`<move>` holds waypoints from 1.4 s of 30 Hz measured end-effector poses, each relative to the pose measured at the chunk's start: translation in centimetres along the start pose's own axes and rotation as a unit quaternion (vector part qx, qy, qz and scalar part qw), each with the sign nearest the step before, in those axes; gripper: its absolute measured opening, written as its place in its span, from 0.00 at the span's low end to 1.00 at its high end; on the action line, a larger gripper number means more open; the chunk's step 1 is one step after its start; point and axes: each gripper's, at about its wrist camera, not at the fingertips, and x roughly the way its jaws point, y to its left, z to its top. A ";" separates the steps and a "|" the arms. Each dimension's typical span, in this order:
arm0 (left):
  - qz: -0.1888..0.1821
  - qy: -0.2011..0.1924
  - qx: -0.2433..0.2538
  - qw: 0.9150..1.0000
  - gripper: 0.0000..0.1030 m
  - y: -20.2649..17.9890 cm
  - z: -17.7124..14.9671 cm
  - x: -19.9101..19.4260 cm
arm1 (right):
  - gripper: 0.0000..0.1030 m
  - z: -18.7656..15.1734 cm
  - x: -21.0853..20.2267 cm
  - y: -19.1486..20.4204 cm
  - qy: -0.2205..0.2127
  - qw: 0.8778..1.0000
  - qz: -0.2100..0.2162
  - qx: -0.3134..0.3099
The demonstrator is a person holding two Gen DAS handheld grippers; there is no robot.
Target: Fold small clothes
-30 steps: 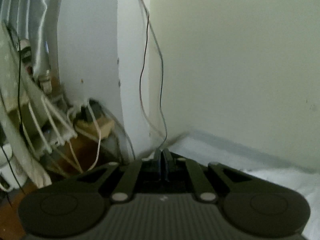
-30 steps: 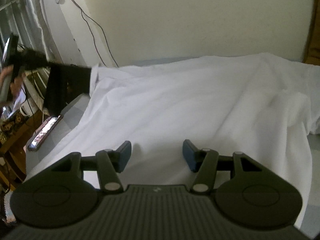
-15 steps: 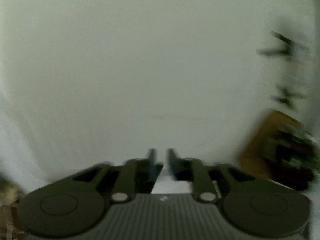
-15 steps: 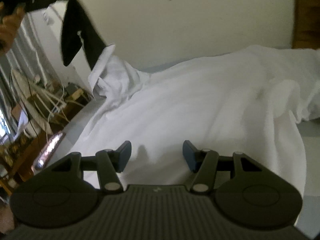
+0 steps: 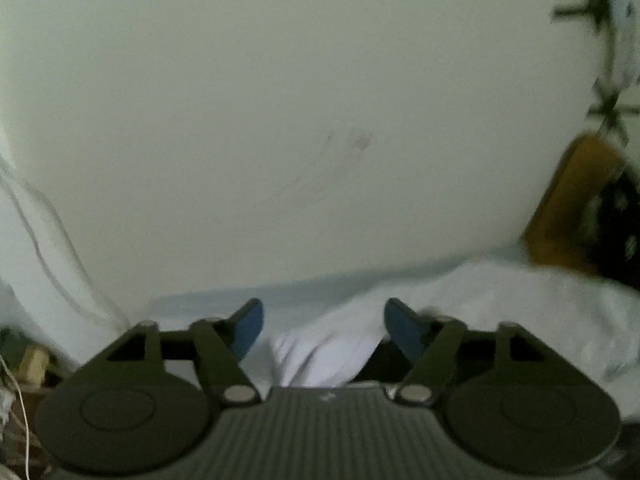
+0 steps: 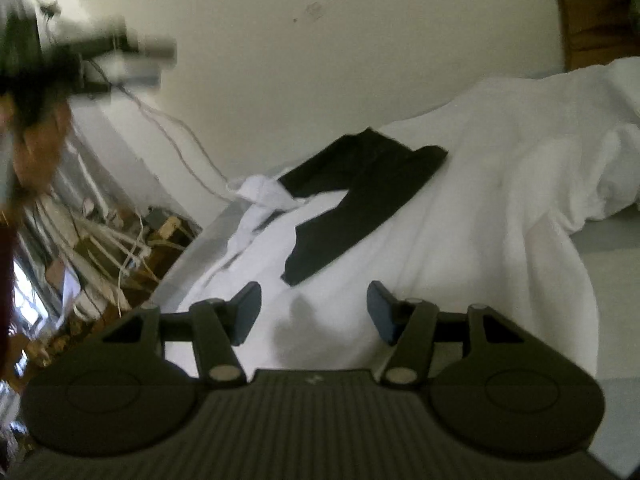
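White sheet point(image 6: 500, 208) bears black garment point(image 6: 360, 200) (edges blurred) — left gripper point(image 5: 323, 326) opening, empty.

My right gripper point(image 6: 313, 312) hangs open over the white sheet point(image 6: 480, 216); the black garment point(image 6: 360, 196) lies at twelve o'clock.

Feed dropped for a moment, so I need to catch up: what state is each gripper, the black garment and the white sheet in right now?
Left gripper: jaws opening, nothing between them.
Right gripper: open, empty.
Black garment: lying on the sheet, unfolded, free of both grippers.
White sheet: spread out, wrinkled, bunched at its far left corner.
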 end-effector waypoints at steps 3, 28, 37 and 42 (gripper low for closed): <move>-0.021 0.024 0.004 0.999 0.81 0.5 -3.8 2.7 | 0.63 1.8 0.5 0.0 0.010 1.000 0.005 0.012; -0.112 -0.011 -0.111 0.987 0.63 9.6 -10.1 5.8 | 0.39 8.6 -5.2 2.2 0.015 0.974 -0.152 -0.169; -0.099 0.130 -0.189 0.968 0.58 8.7 -7.0 18.6 | 0.64 3.7 10.6 5.7 0.114 0.967 -0.097 -0.205; -0.080 0.100 -0.166 0.978 0.10 7.2 -6.2 18.6 | 0.02 5.2 10.5 5.3 0.111 0.955 -0.106 -0.253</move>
